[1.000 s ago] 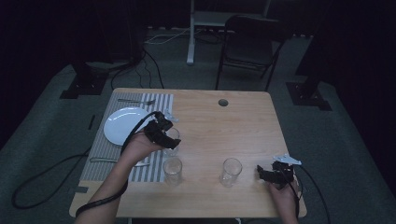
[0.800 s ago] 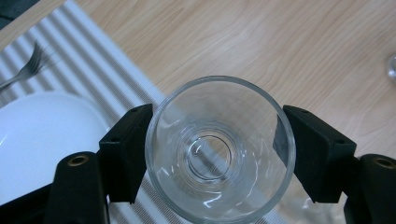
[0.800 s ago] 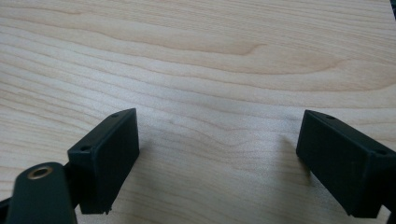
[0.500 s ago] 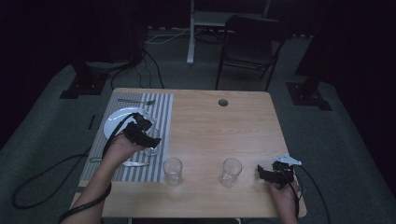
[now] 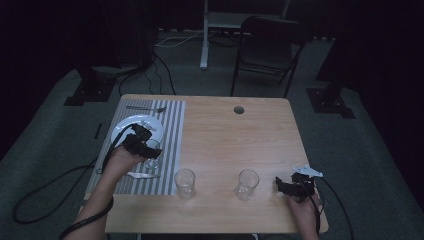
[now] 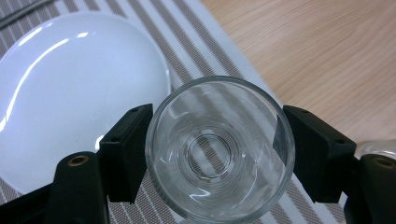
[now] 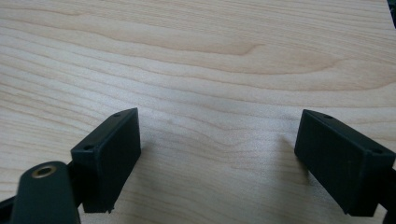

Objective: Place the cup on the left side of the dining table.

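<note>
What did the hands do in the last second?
The left gripper carried a glass toward the person's left, from the bare wood onto the striped mat, beside the white plate. The jaws sit on both sides of it. The right gripper and the other two glasses stayed put.

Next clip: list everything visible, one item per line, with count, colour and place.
Table: one, light wood, centre.
Placemat: one, grey-white striped, table's left part.
Plate: one, white, on placemat.
Fork: one, metal, placemat's far edge.
Utensil: one, pale, placemat's near part.
Glasses: three, clear; one between left jaws, two near front edge.
Chair: one, dark, behind table.
Left hand-held gripper: black, above placemat.
Right hand-held gripper: black, open, front right.
</note>
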A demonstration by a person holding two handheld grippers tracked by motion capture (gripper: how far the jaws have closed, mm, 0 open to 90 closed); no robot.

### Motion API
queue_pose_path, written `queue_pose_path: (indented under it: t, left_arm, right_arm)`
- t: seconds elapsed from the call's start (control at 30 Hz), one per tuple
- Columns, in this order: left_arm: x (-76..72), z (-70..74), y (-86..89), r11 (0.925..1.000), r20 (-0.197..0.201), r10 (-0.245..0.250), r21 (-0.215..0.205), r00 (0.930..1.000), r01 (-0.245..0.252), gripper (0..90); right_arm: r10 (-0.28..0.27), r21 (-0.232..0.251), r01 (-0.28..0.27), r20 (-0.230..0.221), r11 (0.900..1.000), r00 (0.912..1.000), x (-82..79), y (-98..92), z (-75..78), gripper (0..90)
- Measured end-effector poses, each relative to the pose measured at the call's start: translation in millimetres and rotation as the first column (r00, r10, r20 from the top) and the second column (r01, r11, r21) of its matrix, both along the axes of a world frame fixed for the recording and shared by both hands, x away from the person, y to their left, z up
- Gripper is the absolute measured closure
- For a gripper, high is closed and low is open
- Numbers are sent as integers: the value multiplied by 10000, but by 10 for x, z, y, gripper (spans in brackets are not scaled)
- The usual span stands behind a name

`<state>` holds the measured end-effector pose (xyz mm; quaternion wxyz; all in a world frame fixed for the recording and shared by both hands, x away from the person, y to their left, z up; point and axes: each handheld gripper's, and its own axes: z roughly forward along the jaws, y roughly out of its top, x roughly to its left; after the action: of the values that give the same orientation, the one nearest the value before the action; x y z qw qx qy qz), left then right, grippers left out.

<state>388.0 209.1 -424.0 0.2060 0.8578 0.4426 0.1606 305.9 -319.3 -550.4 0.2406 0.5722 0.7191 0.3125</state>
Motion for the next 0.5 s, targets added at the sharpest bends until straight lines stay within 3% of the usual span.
queue_pose_path:
  t: [0.23, 0.3, 0.43, 0.5]
  left_arm:
    - [22, -54, 71, 9998, 7, 171, 30, 9999, -171, 289]
    - [32, -73, 123, 9993, 56, 219, -305, 9997, -217, 289]
    - [43, -77, 180, 9982, -112, 313, -510, 9994, -318, 288]
    - [37, -90, 205, 9967, -7, 435, -685, 9991, -435, 287]
  right_arm:
    - [1, -1, -1, 1, 10000, 10000, 0, 0, 0, 140]
    - [1, 0, -1, 0, 10000, 10000, 0, 0, 0, 140]
    - [1, 0, -1, 1, 10000, 10000, 0, 0, 0, 140]
    - [1, -2, -1, 1, 10000, 10000, 0, 0, 0, 140]
